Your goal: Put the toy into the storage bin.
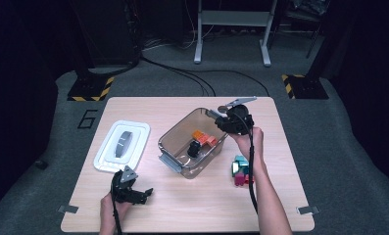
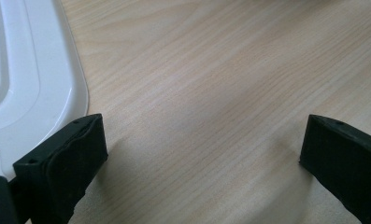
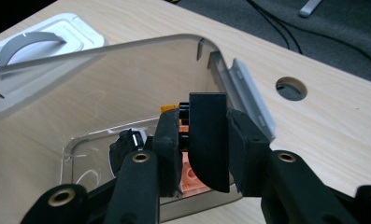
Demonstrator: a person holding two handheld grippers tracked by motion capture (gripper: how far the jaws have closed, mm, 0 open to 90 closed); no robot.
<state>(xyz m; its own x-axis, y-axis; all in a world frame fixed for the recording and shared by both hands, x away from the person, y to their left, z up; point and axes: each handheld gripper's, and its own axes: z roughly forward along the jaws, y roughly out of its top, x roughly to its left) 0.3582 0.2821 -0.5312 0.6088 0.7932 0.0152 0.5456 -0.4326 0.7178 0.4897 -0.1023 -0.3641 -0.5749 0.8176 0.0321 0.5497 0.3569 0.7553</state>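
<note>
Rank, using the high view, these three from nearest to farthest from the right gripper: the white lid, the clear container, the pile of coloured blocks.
1. Clear container: directly under the right gripper.
2. Coloured blocks: on the table near the person's right wrist.
3. White lid: far left.

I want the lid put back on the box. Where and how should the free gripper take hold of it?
Judging by its pose, grip the white lid at its thin rim nearest the left gripper, coming in low from that side: it lies flat on the table, so only the edge offers the open jaws purchase.
</note>
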